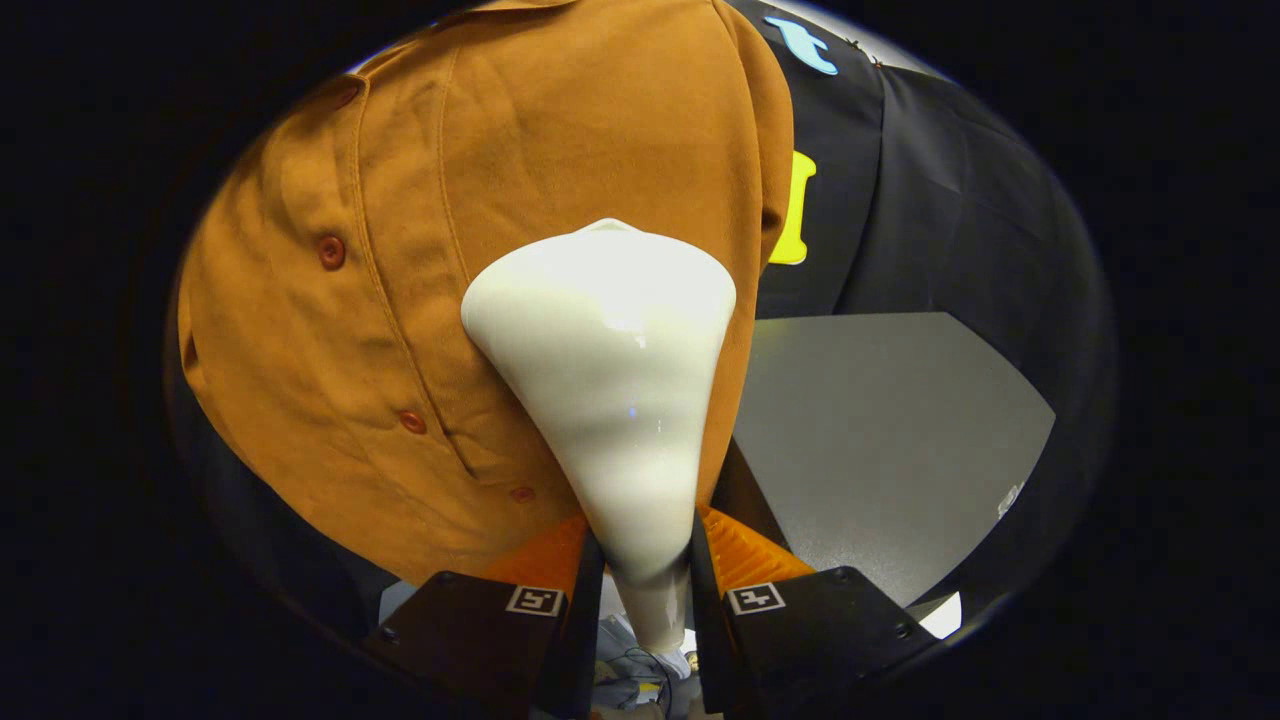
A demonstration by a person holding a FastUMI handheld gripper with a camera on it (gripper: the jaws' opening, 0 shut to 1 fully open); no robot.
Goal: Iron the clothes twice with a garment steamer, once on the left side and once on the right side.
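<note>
A recording booth: black cloth wall [960, 200] beyond the fingers, a plain grey table [880, 430] to their right.

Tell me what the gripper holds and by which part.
The gripper is shut on the garment steamer, clamping its narrow neck below the wide head.

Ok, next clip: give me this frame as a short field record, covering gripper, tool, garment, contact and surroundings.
gripper: gripper shut on the steamer's narrow neck, one finger at each side
tool: white garment steamer, wide head pointing away from the fingers
garment: orange-brown buttoned shirt, hanging just beyond the fingers
contact: steamer head lies over the shirt to the right of the button placket; actual touch cannot be told
surroundings: grey surface to the right, black cloth wall behind
</note>
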